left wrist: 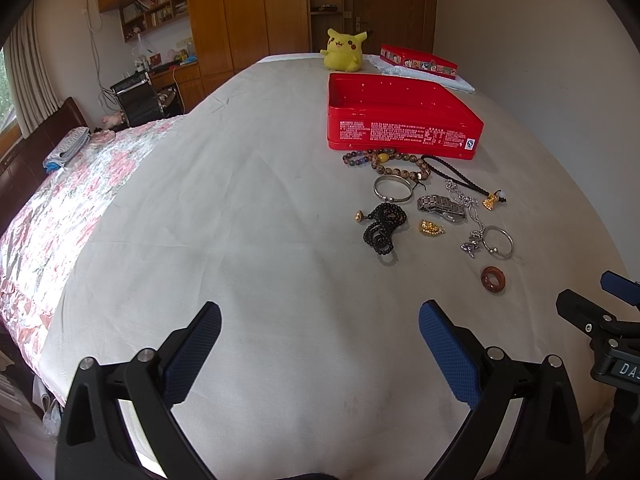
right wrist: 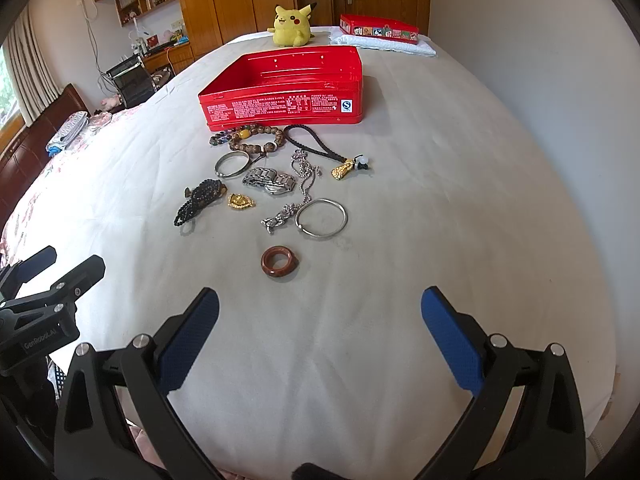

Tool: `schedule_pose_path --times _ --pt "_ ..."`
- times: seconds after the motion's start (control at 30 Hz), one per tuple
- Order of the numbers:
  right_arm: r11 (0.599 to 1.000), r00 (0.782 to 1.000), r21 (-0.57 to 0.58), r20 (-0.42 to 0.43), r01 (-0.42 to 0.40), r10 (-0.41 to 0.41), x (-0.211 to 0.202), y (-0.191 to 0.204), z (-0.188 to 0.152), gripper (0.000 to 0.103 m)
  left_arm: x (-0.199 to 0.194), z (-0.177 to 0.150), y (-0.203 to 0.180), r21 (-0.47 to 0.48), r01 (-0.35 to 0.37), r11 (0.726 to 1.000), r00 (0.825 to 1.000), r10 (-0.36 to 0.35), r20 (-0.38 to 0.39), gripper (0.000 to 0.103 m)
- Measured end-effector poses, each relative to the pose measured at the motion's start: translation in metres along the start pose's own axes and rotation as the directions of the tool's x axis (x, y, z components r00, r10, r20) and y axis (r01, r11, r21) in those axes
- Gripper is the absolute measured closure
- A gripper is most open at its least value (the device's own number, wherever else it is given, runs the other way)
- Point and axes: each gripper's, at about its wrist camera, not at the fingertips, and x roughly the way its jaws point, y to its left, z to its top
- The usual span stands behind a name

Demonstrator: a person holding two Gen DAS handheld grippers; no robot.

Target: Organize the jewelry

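An empty red tin box [right wrist: 280, 98] [left wrist: 404, 128] stands open on a grey bedsheet. In front of it lies jewelry: brown bead bracelets [right wrist: 256, 140], a silver bangle [right wrist: 232, 164], a metal watch [right wrist: 270, 182], a black bead string [right wrist: 198, 200], a gold pendant [right wrist: 241, 201], a silver chain [right wrist: 304, 176], a thin silver hoop [right wrist: 322, 218], a black cord with a gold charm [right wrist: 342, 168] and a brown ring [right wrist: 280, 263] [left wrist: 494, 279]. My right gripper [right wrist: 320, 300] is open, just short of the brown ring. My left gripper [left wrist: 320, 312] is open over bare sheet, left of the jewelry.
A yellow plush toy [right wrist: 291, 26] sits at the far end of the bed. The red lid [right wrist: 378, 29] rests on a folded white cloth [right wrist: 384, 46]. A floral quilt [left wrist: 60, 208] covers the bed's left side, with a headboard beyond. Wooden wardrobes line the back wall.
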Motion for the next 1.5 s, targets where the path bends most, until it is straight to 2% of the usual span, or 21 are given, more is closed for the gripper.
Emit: schedule_pose_path --times 1.5 --pt "1.0 1.0 0.001 -0.001 -0.005 0.005 -0.0014 0.0065 -0.0002 0.003 -0.0006 0.0014 -0.0001 -0.002 -0.002 1.0 1.0 0.002 0.0 0.004"
